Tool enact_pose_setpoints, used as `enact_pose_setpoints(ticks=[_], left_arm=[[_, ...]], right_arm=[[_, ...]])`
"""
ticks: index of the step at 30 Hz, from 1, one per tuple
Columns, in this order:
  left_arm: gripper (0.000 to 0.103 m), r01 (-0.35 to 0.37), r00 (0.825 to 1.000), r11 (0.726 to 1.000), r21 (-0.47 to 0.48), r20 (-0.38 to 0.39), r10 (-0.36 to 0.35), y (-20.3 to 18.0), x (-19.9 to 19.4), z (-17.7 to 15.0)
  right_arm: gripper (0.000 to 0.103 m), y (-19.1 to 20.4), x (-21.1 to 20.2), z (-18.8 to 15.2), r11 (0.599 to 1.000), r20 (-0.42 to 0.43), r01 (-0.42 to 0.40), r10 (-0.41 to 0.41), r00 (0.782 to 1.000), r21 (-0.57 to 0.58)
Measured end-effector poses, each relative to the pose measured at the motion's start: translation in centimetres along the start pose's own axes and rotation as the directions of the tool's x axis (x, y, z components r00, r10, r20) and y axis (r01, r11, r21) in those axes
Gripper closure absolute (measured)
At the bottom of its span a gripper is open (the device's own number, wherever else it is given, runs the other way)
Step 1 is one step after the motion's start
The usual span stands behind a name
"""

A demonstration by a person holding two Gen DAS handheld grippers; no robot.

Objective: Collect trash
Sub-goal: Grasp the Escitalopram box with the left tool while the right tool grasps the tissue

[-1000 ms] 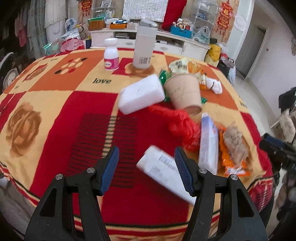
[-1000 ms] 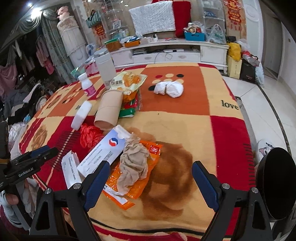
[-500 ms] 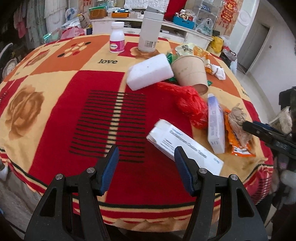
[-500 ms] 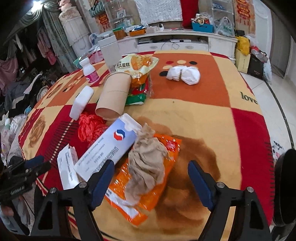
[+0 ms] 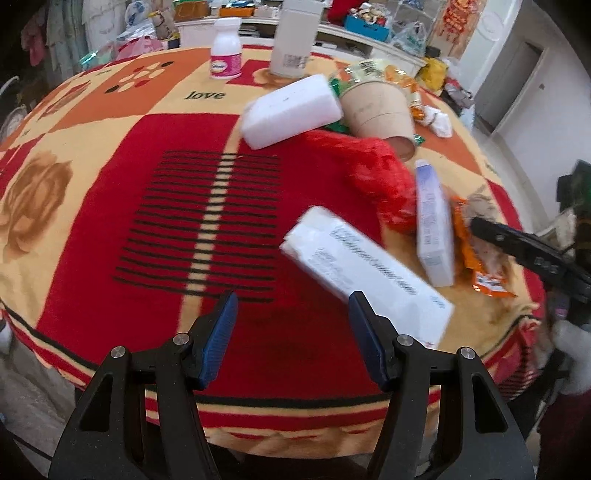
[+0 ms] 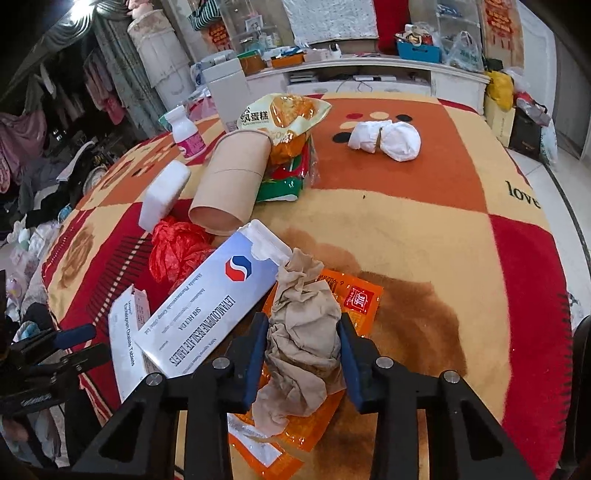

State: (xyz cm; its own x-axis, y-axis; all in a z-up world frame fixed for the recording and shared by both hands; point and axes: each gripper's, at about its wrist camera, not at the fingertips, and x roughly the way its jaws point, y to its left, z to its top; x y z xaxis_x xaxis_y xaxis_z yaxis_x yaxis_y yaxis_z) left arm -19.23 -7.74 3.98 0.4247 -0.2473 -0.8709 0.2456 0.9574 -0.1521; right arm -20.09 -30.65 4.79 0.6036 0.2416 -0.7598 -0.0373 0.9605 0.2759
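My right gripper [image 6: 303,328] is closing its jaws, and both pads press the sides of a crumpled brown paper wad [image 6: 301,295]. The wad lies on an orange wrapper [image 6: 356,297] near the table's front edge. A blue-and-white medicine box [image 6: 221,295] lies just left of it. My left gripper [image 5: 291,317] stands open above the red cloth with nothing between its fingers. Its right fingertip [image 5: 356,301] is at the near edge of a long white medicine box [image 5: 365,273]. In the left wrist view the right gripper [image 5: 517,245] reaches in over the wrapper.
Further back lie a red plastic bag [image 6: 177,247], a tipped cardboard cup [image 6: 232,181], a white foam block [image 6: 162,192], snack bags [image 6: 284,114], a white wad [image 6: 391,140] and a pink-labelled bottle [image 6: 186,133]. A white canister [image 5: 295,33] stands behind. The patterned tablecloth [image 5: 110,206] drops off just below both grippers.
The right gripper's jaws have come together from wide apart onto the brown paper wad, after moving down to it. The left gripper has sunk slightly, jaws unchanged.
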Motion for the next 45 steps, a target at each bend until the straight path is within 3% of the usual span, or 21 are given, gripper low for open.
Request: enact_pose_setpoints(ticks=[5,11,17,22,27,32,45], left_arm=[[0.042,-0.013,1.000,1.000,-0.024,-0.019,0.013,0.6,1.7,1.0],[0.042,0.064,0.998,0.995,-0.076,0.006,-0.064,0.5,2.2,3.1],[0.042,0.142,0.990,0.979,-0.147,0.042,-0.137,1.2,0.3,3.2],[0.042,0.105,0.994,0.986,-0.127,0.031,-0.102,-0.4,0.7,3.3],[0.042,0.111,0.994,0.987,-0.120,0.011,-0.110,-2.5,2.2,3.8],[0.042,0.082,0.996,0.996,-0.040,-0.027,-0.083,-5.1,3.6,3.8],[0.043,0.092,0.995,0.995,0.045,-0.044,-0.090,-3.5,2.2,1.4]], right_arm=[[0.067,-0.2,0.0,0.0,1.000,0.000,-0.020,0.020,1.000,0.019],[0.067,-0.3,0.0,0.0,0.999,-0.003,-0.027,0.028,1.000,0.027],[0.067,-0.9,0.0,0.0,0.999,-0.004,-0.029,0.030,1.000,0.040],[0.067,-1.3,0.3,-0.2,0.997,-0.007,-0.043,0.044,0.999,0.061],[0.067,-1.3,0.0,-0.3,0.997,-0.007,-0.048,0.049,0.999,0.057],[0.067,-1.5,-0.1,-0.4,0.997,-0.010,-0.052,0.053,0.999,0.063],[0.067,-0.8,-0.2,-0.7,0.999,-0.015,-0.043,0.044,0.999,0.025]])
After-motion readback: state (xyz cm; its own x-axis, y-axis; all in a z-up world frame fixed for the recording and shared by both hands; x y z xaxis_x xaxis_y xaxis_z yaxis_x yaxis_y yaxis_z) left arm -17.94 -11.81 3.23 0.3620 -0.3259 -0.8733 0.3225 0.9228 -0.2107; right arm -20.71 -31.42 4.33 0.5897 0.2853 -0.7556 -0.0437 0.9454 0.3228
